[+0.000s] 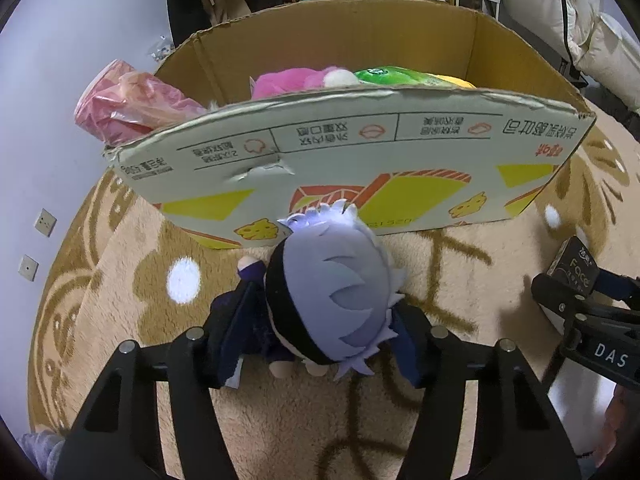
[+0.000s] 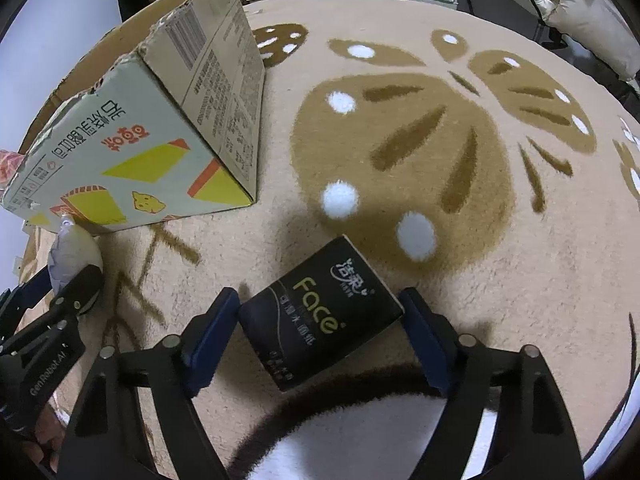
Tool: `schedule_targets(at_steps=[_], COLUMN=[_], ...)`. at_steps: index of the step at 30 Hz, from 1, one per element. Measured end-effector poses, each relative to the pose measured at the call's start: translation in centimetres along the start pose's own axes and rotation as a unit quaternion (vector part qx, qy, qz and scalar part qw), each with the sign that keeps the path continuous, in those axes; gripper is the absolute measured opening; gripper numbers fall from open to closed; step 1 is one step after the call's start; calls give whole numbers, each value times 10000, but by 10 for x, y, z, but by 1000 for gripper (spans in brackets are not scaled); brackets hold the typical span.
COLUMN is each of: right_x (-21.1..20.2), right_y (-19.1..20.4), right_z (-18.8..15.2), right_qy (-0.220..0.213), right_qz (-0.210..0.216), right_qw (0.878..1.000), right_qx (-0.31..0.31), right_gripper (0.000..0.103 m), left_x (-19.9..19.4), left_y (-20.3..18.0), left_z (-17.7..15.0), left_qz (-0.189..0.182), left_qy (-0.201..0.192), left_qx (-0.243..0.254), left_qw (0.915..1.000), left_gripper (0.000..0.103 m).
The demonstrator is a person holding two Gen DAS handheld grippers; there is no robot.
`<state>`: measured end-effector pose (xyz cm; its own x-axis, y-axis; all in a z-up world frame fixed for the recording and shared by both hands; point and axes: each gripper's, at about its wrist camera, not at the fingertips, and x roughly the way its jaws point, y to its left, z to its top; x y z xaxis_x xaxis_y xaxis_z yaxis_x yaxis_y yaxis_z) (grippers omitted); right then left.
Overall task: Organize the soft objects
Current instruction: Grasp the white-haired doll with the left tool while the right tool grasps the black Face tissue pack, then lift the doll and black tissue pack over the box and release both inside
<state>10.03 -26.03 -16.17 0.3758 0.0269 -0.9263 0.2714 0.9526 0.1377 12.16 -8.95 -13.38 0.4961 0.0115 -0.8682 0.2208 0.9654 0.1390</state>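
A plush doll (image 1: 332, 292) with pale lilac hair and dark clothes lies on the rug in front of the cardboard box (image 1: 340, 152). My left gripper (image 1: 316, 344) is shut on the doll's dark body, pads on both sides. A black tissue pack (image 2: 320, 316) marked "Face" sits between the blue pads (image 2: 216, 328) of my right gripper (image 2: 320, 312), which is shut on it. The box (image 2: 132, 152) is open on top and holds a pink plush (image 1: 292, 80) and a green plush (image 1: 384, 76). The right gripper (image 1: 580, 312) shows at the left wrist view's right edge.
A beige rug (image 2: 400, 140) with brown patterns and white dots covers the floor. A pink plastic bag (image 1: 120, 100) stands by the box's left end. Pale bedding (image 1: 600, 20) and shelves lie beyond. A white fluffy patch with a dark rim (image 2: 340, 432) is under the right gripper.
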Motion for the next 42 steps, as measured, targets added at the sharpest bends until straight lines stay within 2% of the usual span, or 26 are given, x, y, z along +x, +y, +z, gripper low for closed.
schedule_targets(at_steps=[8, 13, 17, 18, 26, 33, 42], right_x=[-5, -13, -15, -16, -18, -24, -34], right_y=[-6, -11, -10, -8, -1, -1, -1], right_z=[-6, -5, -6, -6, -4, -2, 0], right_qy=[-29, -115, -162, -175, -311, -453, -718], right_qz=[-29, 194, 213, 213, 347, 426, 592], right_qw=[10000, 9996, 9996, 9996, 9989, 9981, 9957], right_qx=[-25, 140, 97, 80, 16, 27, -26], right_gripper=[82, 81, 81, 81, 81, 81, 81], left_x=[-2, 1, -1, -1, -4, -15, -34], left_y=[11, 21, 32, 34, 44, 61, 76], left_z=[-2, -2, -3, -3, -1, -3, -3], left_qz=[-135, -162, -218, -231, -409, -661, -439], left_qy=[-40, -51, -63, -72, -75, -115, -388], left_qx=[-229, -282, -486, -523, -602, -1022, -1210], left_qw=[9996, 9995, 9986, 9983, 9973, 9925, 9909], left_gripper=[60, 60, 59, 50, 47, 47, 47])
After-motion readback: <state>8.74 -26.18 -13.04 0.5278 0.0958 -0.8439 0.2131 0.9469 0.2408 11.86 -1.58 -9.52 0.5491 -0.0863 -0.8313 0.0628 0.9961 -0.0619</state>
